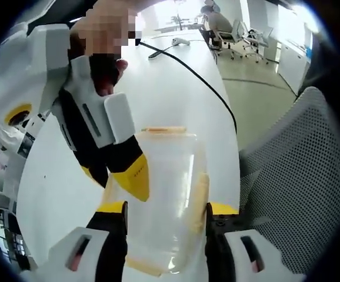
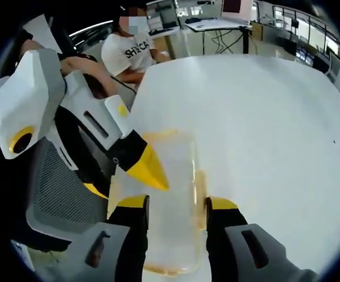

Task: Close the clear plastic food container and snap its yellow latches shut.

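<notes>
Left gripper view: the left gripper straddles the clear container on the white worktop, jaws at its sides, seemingly holding it; the right gripper presses its lid.

Right gripper view: the right gripper brackets the container, grip uncertain. Press squarely over each yellow latch.

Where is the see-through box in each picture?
Left gripper view: the clear container sits low in the middle, between that view's own two jaws.
Right gripper view: the container is again low in the middle, between its own jaws.
Shared landmark: the white table under the box.
</notes>
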Demonstrator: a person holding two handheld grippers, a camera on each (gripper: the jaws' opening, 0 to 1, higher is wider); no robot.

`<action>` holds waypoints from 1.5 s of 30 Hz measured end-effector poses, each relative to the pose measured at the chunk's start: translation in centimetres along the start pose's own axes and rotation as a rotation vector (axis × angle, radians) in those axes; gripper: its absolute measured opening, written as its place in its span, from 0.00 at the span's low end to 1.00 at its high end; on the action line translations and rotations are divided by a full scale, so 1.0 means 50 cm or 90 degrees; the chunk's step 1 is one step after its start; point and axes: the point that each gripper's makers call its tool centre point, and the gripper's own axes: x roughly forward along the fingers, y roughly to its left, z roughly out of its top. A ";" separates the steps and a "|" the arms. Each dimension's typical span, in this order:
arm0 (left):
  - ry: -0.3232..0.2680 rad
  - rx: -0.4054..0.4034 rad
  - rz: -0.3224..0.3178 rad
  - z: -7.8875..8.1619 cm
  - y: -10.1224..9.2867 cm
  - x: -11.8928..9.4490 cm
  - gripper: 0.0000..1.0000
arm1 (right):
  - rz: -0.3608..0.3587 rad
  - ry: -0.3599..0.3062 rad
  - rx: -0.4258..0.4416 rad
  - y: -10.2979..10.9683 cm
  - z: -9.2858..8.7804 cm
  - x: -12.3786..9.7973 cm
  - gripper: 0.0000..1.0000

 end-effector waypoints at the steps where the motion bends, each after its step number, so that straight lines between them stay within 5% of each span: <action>1: 0.000 -0.003 0.000 0.000 0.000 0.000 0.48 | 0.005 -0.001 0.000 -0.001 0.000 0.001 0.35; 13: 0.003 -0.007 0.005 -0.002 0.001 0.002 0.47 | 0.017 0.038 -0.002 0.001 -0.001 0.006 0.33; 41: 0.011 -0.005 0.007 0.001 0.002 0.004 0.44 | 0.023 0.049 0.008 0.001 -0.003 0.006 0.30; 44: 0.006 -0.004 0.007 -0.003 0.003 0.006 0.44 | 0.028 0.074 0.008 -0.001 -0.002 0.009 0.29; 45: 0.007 -0.004 0.006 -0.002 0.003 0.006 0.44 | 0.019 0.134 0.028 -0.001 -0.034 -0.004 0.28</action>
